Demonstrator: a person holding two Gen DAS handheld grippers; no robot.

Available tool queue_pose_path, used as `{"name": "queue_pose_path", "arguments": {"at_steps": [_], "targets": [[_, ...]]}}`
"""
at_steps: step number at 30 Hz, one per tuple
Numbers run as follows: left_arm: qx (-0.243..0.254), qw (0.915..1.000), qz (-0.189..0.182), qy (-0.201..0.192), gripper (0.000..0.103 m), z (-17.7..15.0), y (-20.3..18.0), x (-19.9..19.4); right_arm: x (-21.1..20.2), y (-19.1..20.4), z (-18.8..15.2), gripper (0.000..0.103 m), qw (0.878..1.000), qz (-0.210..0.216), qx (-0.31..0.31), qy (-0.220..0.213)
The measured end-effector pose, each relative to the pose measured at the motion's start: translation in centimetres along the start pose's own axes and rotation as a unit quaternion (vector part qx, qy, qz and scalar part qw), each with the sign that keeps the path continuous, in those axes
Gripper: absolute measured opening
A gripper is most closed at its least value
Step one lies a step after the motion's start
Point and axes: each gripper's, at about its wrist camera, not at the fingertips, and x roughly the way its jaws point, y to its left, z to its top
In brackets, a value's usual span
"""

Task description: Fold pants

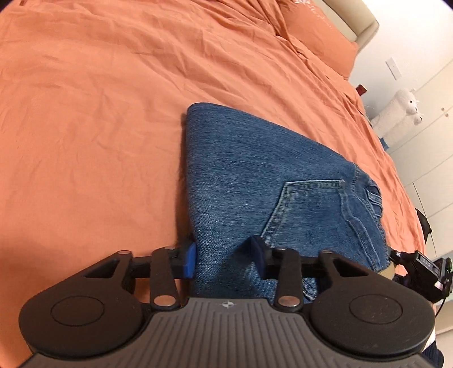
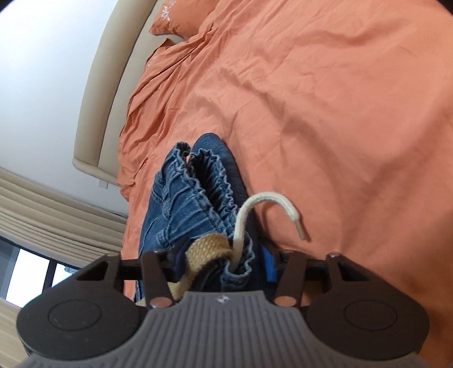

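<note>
Both grippers are clamped on the pants [image 1: 254, 175], left gripper [image 1: 223, 259] on the folded edge, right gripper [image 2: 223, 264] on the bunched waistband, so the bundle hangs together over the bed [image 1: 99, 113].

Legible text: none in either view.
Gripper housing mark, left gripper [image 1: 225, 261]: a small white round emblem [image 1: 225, 304] on the grey ribbed housing; a symbol only, no letters.
Gripper housing mark, right gripper [image 2: 223, 267]: a like white emblem [image 2: 220, 298] on its ribbed housing; no letters.
Pillow [image 1: 320, 31]: pale embroidery [image 1: 304, 2] at the upper edge, too blurred to read; in the right wrist view it is equally unreadable.
</note>
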Motion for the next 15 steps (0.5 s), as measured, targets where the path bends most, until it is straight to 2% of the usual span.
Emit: {"name": "queue_pose_path", "arguments": {"at_steps": [1, 2, 5, 11, 15], "targets": [[0.009, 0.9999, 0.005, -0.003, 0.031, -0.1, -0.3, -0.2, 0.0, 0.1, 0.0, 0.035, 1.0, -0.001, 0.001, 0.0], [0.024, 0.9995, 0.017, -0.007, 0.02, -0.2, -0.7, -0.4, 0.1, 0.2, 0.0, 0.03, 1.0, -0.001, 0.001, 0.0], [0.054, 0.9977, 0.038, -0.014, 0.009, -0.4, -1.8, -0.9, -0.2, 1.8, -0.2, 0.025, 0.999, -0.023, -0.034, -0.005], [0.095, 0.9927, 0.071, -0.023, 0.006, -0.6, -4.0, -2.1, -1.5, 4.8, -1.1, 0.022, 0.995, -0.042, -0.082, -0.026], [0.101, 0.9919, 0.072, -0.027, 0.006, -0.5, -5.2, -3.7, -2.8, 6.8, -1.9, 0.021, 0.993, -0.041, -0.104, -0.036]]}}
